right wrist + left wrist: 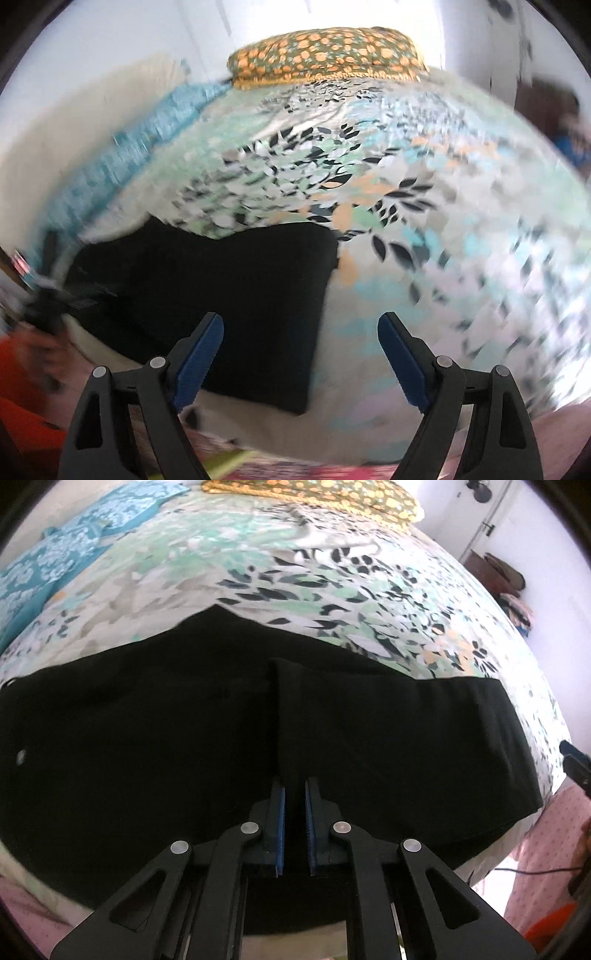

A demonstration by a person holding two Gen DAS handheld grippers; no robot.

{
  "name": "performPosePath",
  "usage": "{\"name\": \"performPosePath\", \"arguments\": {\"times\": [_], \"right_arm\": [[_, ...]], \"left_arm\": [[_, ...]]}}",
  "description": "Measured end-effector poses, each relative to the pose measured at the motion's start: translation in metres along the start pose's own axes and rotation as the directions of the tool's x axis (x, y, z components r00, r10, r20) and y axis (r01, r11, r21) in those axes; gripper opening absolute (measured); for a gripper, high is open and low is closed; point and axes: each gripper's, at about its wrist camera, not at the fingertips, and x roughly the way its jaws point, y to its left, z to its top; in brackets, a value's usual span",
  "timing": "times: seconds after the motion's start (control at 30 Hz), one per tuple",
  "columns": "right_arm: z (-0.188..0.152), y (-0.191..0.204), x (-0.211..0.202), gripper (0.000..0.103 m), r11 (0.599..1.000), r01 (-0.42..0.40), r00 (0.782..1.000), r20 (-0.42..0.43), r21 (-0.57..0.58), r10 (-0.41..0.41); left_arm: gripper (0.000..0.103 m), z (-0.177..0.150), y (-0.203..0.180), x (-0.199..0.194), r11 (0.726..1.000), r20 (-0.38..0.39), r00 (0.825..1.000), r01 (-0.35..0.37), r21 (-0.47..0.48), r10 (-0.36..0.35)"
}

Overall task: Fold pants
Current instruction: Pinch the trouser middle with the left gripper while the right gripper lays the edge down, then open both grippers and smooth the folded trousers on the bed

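Observation:
Black pants (147, 720) lie spread across a leaf-patterned bed sheet (295, 572), near the bed's front edge. My left gripper (294, 781) points down at them, its blue pads (281, 812) drawn close together with a raised fold of the black cloth pinched between them. The right wrist view is blurred. There the pants (229, 280) show as a dark rectangle at lower left. My right gripper (301, 319) hangs open above the bed; its left finger is over the pants' right end, its right finger over the bare sheet (424, 240). Nothing sits between its pads.
An orange-flowered pillow (332, 494) lies at the far end of the bed and a teal patterned one (55, 554) at the far left. The bed's front edge drops to a pink-patterned surface (546, 849). Something orange (546, 923) is at lower right.

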Motion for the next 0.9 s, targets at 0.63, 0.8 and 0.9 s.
{"name": "performPosePath", "arguments": {"times": [0.63, 0.8, 0.9], "right_arm": [[-0.031, 0.050, 0.081, 0.100, 0.971, -0.228, 0.948, -0.243, -0.073, 0.204], [-0.025, 0.063, 0.085, 0.103, 0.977, -0.195, 0.952, -0.257, -0.087, 0.167], [-0.019, 0.064, 0.079, 0.103, 0.982, -0.176, 0.958, -0.243, -0.070, 0.154]], "left_arm": [[0.092, 0.001, 0.018, -0.064, 0.995, 0.262, 0.964, -0.022, -0.096, 0.047], [0.093, 0.004, -0.014, -0.031, 1.000, 0.206, 0.978, -0.023, 0.011, 0.020], [0.091, -0.001, -0.026, 0.002, 0.992, 0.102, 0.992, -0.089, 0.088, 0.080]]}}
